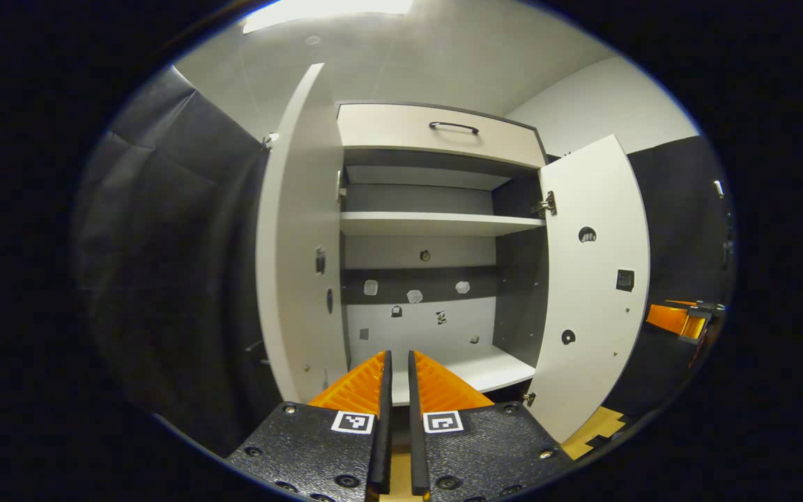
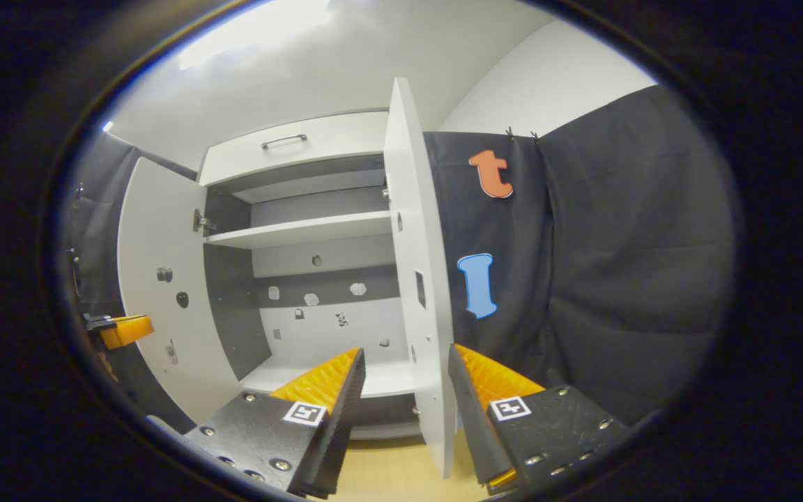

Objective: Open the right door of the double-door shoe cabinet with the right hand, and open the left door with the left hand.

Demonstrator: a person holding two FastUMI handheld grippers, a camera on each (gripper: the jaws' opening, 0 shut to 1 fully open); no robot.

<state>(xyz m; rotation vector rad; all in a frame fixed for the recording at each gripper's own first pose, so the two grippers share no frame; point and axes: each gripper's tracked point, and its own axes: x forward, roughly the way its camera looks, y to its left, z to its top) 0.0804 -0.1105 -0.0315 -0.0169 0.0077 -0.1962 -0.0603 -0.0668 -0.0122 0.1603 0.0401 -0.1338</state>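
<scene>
Both doors of the shoe cabinet [image 1: 436, 230] stood open. The left tongs [image 1: 396, 362] were narrowed to a slit, empty, in front of its bottom shelf. The right tongs [image 2: 405, 362] gaped wide astride the right door [image 2: 419, 279], edge-on; whether either finger touched it was hard to tell. The left door [image 1: 300, 237] hid the wall beyond.

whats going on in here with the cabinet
A person is opening a double-door shoe cabinet with a pair of tongs in each hand. Both doors already stand wide open, showing bare shelves inside. In the right gripper view, the right tongs are open with the edge of the right door between their fingers, not clearly pressing on it. In the left gripper view, the left tongs are shut on nothing, pointing into the cabinet beside the left door.
</scene>
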